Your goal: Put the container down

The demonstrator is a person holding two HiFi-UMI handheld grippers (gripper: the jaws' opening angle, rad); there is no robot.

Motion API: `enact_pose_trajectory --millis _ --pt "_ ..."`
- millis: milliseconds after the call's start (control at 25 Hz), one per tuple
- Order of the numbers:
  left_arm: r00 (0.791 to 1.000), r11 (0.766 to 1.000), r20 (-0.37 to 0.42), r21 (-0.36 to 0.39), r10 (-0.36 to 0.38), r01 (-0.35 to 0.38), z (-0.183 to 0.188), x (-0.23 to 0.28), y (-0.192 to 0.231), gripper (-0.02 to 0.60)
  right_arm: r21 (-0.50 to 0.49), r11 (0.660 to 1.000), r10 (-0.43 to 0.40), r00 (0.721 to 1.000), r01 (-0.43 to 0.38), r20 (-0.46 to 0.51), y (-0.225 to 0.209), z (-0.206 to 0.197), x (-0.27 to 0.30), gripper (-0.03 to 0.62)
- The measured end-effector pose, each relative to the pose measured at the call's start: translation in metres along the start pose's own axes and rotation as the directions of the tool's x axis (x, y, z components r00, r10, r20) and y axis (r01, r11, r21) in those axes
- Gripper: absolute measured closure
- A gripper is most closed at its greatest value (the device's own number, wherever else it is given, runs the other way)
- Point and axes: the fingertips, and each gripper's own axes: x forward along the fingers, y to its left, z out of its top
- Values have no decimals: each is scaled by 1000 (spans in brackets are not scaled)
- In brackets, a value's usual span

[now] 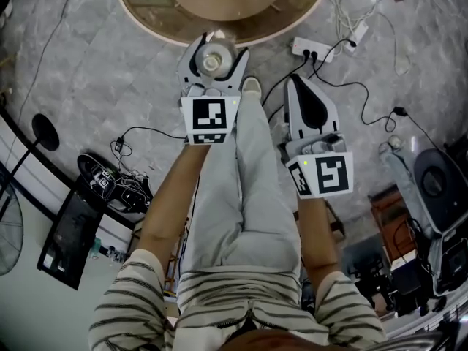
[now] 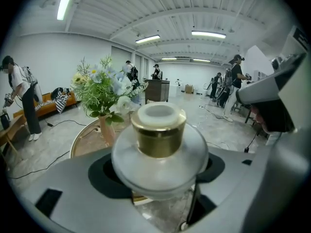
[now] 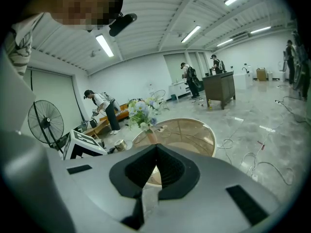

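The container is a frosted glass jar with a gold collar and a white top. My left gripper is shut on it, and its jaws stand wide around the jar's round body. The left gripper view shows the container upright between the grey jaws of the left gripper, above the floor and near the edge of the round glass table. My right gripper hangs over the person's right leg. In the right gripper view the black pads of the right gripper meet with nothing between them.
A vase of flowers stands on the round table. A power strip and cables lie on the stone floor to the right. A fan, black cases and other gear flank the person. Several people stand further back in the hall.
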Motion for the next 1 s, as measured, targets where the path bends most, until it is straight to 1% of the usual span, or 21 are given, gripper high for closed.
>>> enact_pose_trajectory --millis 280,520,800,1000 --pt "1000 1000 -8 -1 21 -21 -17 33 10 252 -5 1000 -5 1000 5 -6 -9 -8 7 585" --pt "999 1000 -23 16 27 -27 -32 64 12 252 -2 1000 -16 1000 16 -16 -21 -15 8 585" --pt "998 999 -45 1 43 -43 -51 83 23 252 -1 1000 -22 999 22 -41 -24 -27 11 585" --pt "997 999 -60 12 44 -43 -62 99 25 252 3 1000 -25 998 25 -49 -27 -33 19 585"
